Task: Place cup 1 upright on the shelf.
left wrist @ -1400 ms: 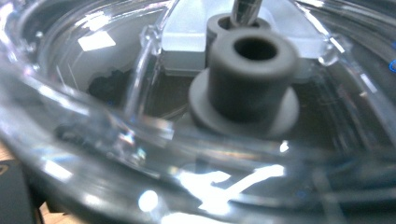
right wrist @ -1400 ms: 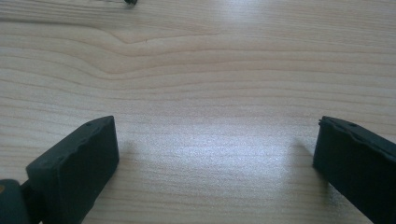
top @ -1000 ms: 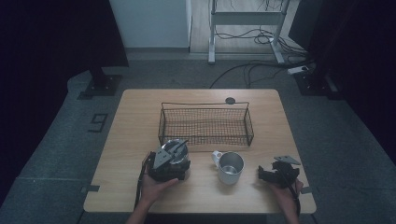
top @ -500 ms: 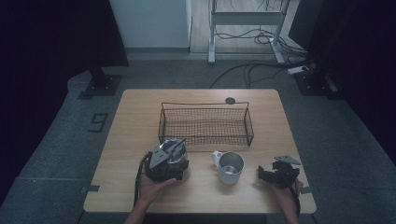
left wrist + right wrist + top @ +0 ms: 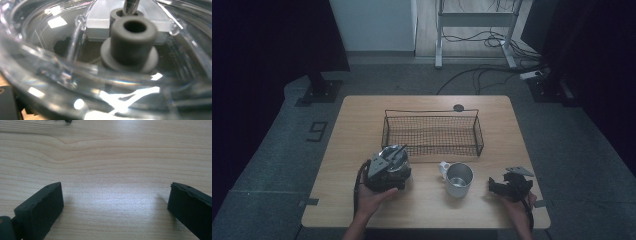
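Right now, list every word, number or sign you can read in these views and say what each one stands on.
"9": a dark numeral marked on the grey floor to the left of the table, at.
Nothing else is readable: the wire basket, the metal mug, the clear glass jar and the black jaws in the right gripper view carry no visible lettering.
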`<state>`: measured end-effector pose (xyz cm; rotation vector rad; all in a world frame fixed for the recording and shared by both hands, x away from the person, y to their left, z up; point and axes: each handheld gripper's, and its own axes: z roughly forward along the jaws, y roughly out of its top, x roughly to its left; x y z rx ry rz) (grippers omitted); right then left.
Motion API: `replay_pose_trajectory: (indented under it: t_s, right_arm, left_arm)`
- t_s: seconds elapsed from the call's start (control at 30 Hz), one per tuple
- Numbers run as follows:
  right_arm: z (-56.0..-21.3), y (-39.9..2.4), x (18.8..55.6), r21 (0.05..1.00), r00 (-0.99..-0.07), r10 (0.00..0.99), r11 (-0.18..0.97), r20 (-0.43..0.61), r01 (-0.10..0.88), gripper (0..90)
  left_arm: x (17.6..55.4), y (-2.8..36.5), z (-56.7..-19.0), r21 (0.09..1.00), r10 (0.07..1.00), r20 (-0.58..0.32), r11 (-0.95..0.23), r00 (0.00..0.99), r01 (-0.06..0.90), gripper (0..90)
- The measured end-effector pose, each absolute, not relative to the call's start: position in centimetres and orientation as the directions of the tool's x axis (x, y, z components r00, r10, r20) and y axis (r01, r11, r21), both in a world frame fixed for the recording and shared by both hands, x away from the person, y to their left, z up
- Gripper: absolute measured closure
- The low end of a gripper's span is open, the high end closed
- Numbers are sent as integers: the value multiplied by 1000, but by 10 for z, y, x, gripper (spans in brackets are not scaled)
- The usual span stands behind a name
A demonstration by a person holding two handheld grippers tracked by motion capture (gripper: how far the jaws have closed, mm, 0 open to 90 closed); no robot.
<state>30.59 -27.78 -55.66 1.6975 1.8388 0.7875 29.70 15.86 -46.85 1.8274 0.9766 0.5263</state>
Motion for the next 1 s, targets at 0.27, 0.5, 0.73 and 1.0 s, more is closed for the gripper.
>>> replay_pose_trajectory:
  t_s: [0.27, 0.5, 0.73, 1.0]
  right_arm:
    - [-557, -278, 306, 714, -85, 996, 49, 16, 699, 2]
    - [-557, -278, 306, 714, -85, 996, 48, 16, 699, 2]
    - [-557, -278, 306, 714, -85, 996, 49, 16, 699, 2]
    - [-557, -278, 306, 715, -84, 996, 48, 15, 698, 2]
  left_arm:
    - [299, 159, -460, 901, 805, -54, -216, 591, 376, 41]
    - [307, 165, -450, 909, 814, -63, -193, 578, 370, 41]
    - [313, 171, -445, 909, 811, -95, -165, 578, 382, 41]
    - [316, 173, -438, 912, 815, -90, -164, 573, 377, 41]
